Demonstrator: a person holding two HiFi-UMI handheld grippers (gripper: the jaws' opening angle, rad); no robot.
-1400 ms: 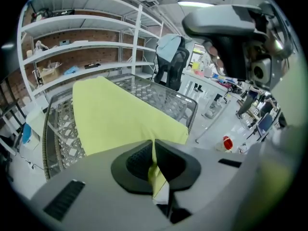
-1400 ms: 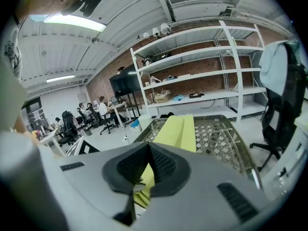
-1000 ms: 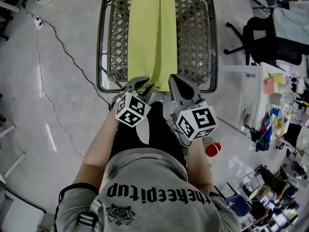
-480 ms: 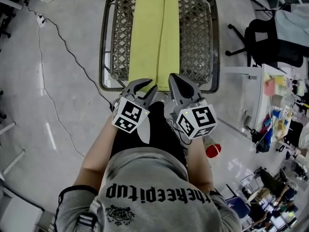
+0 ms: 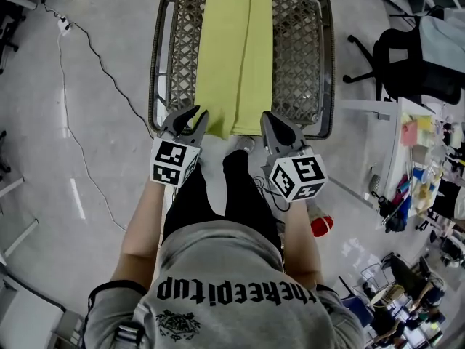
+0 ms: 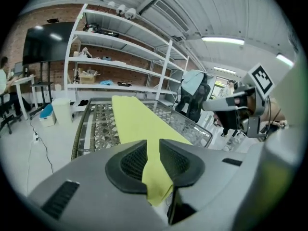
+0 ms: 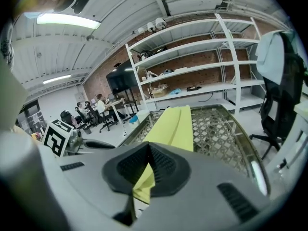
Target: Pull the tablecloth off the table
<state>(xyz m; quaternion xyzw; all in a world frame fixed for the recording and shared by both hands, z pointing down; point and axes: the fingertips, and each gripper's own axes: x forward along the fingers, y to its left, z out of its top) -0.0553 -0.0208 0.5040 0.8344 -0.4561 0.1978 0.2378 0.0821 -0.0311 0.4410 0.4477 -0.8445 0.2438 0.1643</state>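
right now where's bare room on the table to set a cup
Two bare strips of table: between the yellow cloth and the left rim, and between it and the right rim. The near edge is crowded: right tongs shut on the cloth, left tongs have just been closing with its corner between them.

One tablecloth (image 5: 232, 49); one table (image 5: 298, 49); two claws (image 5: 196, 115) (image 5: 268, 117)

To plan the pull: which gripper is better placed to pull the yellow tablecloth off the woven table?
Right. The right gripper is shut on the near edge of the yellow fabric tablecloth. The left gripper, its jaws just closing, is open around the cloth.
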